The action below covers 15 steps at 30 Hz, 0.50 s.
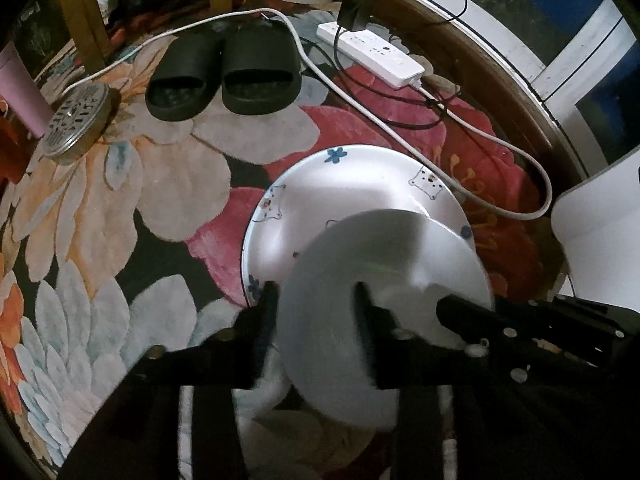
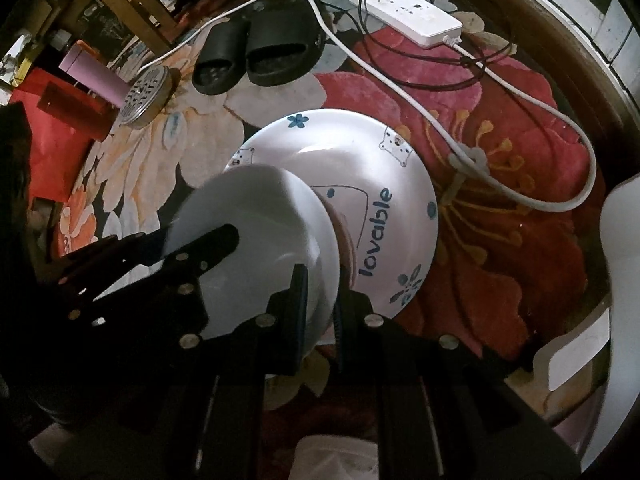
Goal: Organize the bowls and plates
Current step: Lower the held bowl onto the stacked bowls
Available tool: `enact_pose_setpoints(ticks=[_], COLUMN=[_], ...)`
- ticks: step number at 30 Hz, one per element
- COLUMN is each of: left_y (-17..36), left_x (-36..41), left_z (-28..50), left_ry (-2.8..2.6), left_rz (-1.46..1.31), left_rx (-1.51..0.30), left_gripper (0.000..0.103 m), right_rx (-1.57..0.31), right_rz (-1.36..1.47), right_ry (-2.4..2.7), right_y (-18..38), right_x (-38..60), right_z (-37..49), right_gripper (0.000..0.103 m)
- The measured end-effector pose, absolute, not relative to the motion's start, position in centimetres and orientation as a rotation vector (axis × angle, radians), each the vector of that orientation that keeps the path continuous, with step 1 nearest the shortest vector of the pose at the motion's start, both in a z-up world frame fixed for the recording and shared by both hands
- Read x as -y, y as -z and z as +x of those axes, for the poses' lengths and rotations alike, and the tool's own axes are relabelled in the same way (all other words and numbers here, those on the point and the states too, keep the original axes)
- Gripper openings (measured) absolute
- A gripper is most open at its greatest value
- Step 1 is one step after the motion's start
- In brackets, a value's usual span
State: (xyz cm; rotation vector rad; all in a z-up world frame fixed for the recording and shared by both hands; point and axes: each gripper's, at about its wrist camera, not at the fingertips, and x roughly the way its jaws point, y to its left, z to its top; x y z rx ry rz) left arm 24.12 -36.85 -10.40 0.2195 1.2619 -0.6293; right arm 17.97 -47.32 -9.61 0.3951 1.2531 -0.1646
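A thick rug [image 1: 160, 184] with large flowers in red, cream, orange and pale blue on a dark ground covers the floor. At its far side stands a pair of black slippers [image 1: 224, 76], toes towards the camera. Left of the slippers lie a round perforated metal lid [image 1: 76, 120] and a pink bottle [image 2: 96, 76]; behind them rise wooden chair legs [image 1: 84, 8]. Right of the slippers a white power strip [image 1: 370, 54] lies with white and black cables trailing over the rug. The light is dim.
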Motion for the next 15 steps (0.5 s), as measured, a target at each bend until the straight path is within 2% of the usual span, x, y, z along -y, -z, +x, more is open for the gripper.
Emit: enact_pose_setpoints(ticks=[9, 12, 14, 15], left_y=[9.5, 9.1, 8.8, 8.7], left_x=[35.2, 34.2, 33.6, 33.2], left_z=[24.8, 25.0, 25.1, 25.2], left_ry=[0.618, 0.620, 0.613, 0.607], left_rz=[0.159, 0.125, 0.112, 0.106], left_rx=[-1.258, -1.254, -1.243, -1.237], left_gripper=[0.078, 0.094, 0.100, 0.100], right_rx=[-1.229, -1.221, -1.214, -1.209], right_rz=[0.465, 0.469, 0.467, 0.466], right_ry=[0.179, 0.182, 0.184, 0.187], right_y=[9.1, 8.7, 8.4, 8.3], right_x=[48.0, 48.1, 48.1, 48.1], right_z=[17.8, 17.8, 17.8, 17.8], right_gripper=[0.015, 0.015, 0.018, 0.024])
